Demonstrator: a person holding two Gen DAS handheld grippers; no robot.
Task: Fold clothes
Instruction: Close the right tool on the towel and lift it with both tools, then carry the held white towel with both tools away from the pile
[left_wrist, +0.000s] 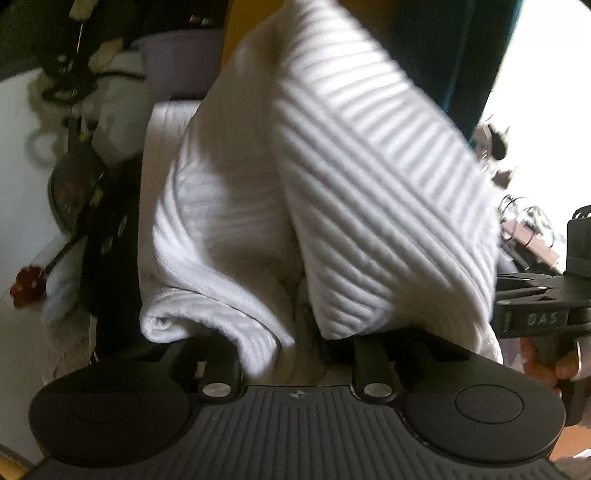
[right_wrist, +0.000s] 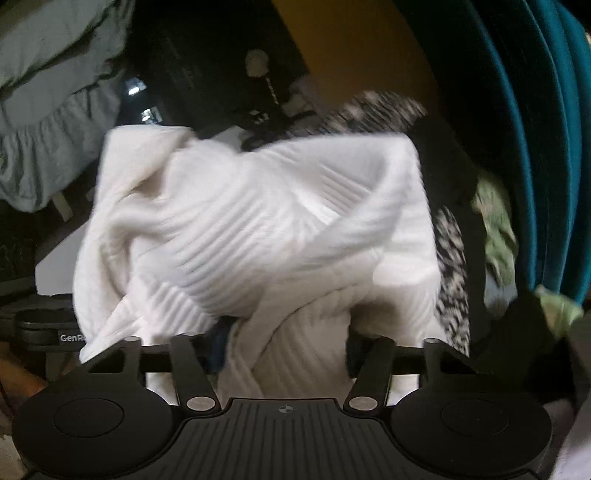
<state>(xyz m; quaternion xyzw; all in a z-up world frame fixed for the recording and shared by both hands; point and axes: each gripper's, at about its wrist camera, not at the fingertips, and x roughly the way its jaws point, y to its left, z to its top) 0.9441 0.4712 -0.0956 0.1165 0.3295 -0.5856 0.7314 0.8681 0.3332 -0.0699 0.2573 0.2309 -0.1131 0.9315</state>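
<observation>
Jaws of both the left gripper (left_wrist: 295, 343) and the right gripper (right_wrist: 284, 343) are buried in a bunched white ribbed garment (left_wrist: 332, 192), seemingly clamped on it and held aloft, so no neat fold is yet made.

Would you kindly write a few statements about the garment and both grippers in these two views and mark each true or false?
1. The garment is white ribbed knit. True.
2. The garment lies flat and neatly folded on a table. False: it hangs bunched and draped in front of both cameras.
3. The left gripper has cloth gathered between its fingers. True.
4. The right gripper is well away from the garment. False: the white knit bunches right at its fingers.
5. A teal curtain hangs at the right of the right wrist view. True.
</observation>
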